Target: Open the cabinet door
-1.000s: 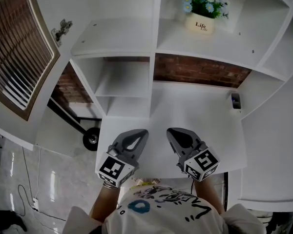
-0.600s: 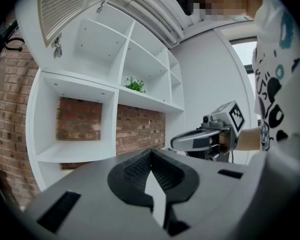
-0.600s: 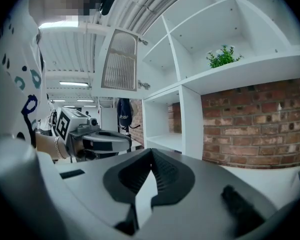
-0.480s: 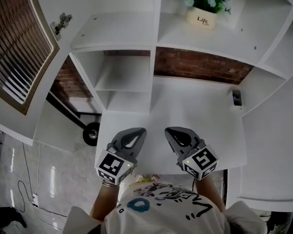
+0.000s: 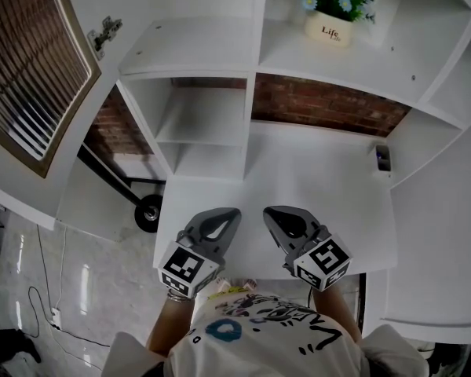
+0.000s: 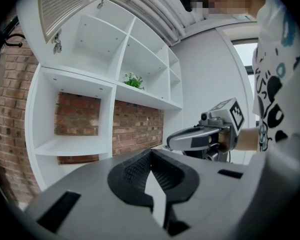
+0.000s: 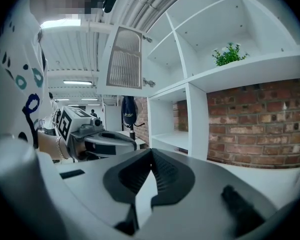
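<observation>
Slatted rectangular cabinet door (image 5: 33,69) swung wide open at upper left, beside the white open-shelf unit (image 5: 212,49), above the white counter (image 5: 322,179), with left tongs (image 5: 227,215) and right tongs (image 5: 275,214) side by side, each pressed together on nothing, and a small cream flower pot (image 5: 330,30) on a shelf.

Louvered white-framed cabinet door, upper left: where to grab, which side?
Pinch the flat frame edge of the white-framed louvered cabinet door farthest from its metal hinges, coming from the left with the left gripper. No handle shows, and the door stands swung out.
</observation>
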